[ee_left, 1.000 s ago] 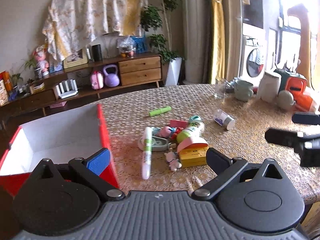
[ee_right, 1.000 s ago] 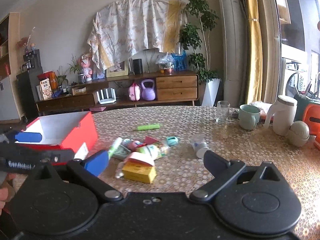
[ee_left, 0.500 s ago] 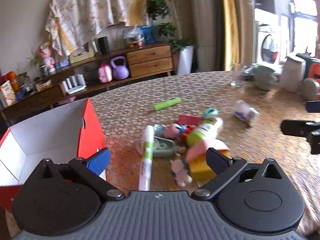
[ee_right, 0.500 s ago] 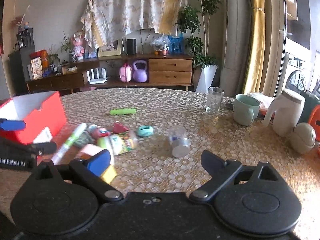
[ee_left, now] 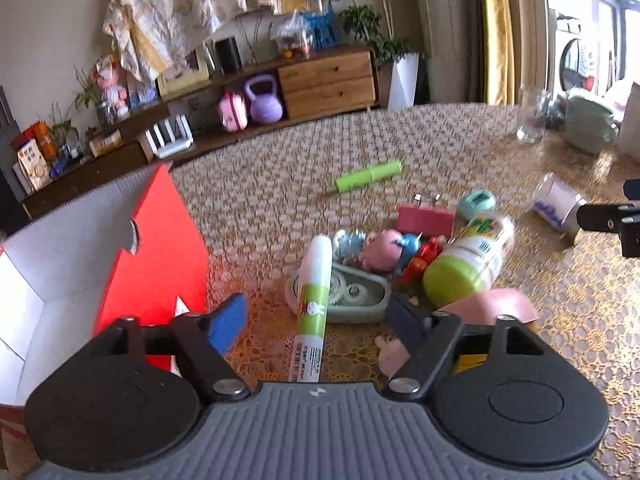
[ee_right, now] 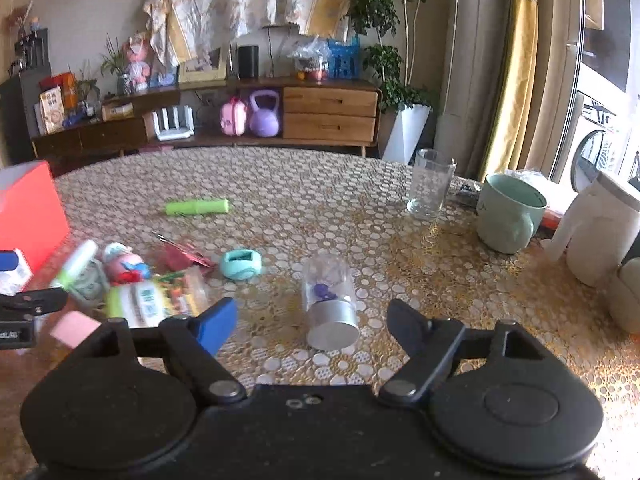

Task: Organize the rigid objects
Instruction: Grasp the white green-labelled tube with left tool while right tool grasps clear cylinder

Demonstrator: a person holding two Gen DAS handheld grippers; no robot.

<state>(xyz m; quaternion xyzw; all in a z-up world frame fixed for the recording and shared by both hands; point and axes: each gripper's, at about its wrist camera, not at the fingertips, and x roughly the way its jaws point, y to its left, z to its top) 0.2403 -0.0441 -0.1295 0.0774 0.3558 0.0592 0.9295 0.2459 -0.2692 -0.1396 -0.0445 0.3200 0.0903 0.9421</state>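
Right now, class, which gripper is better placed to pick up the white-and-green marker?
Left. The left gripper is open with the marker between its fingers; the right gripper faces the small clear jar.

Box (ee_left: 152,240) left of marker (ee_left: 314,300); jar (ee_right: 330,300) right

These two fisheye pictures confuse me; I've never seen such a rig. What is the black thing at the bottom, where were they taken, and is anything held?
Each black shape is a hand-held two-finger gripper with a camera looking along its fingers. The left gripper is open, nothing gripped, over a white-and-green marker beside a red box. The right gripper is open, empty, facing a clear jar lying on its side. Toys, a green-capped bottle, a glass and a mug sit on the table.
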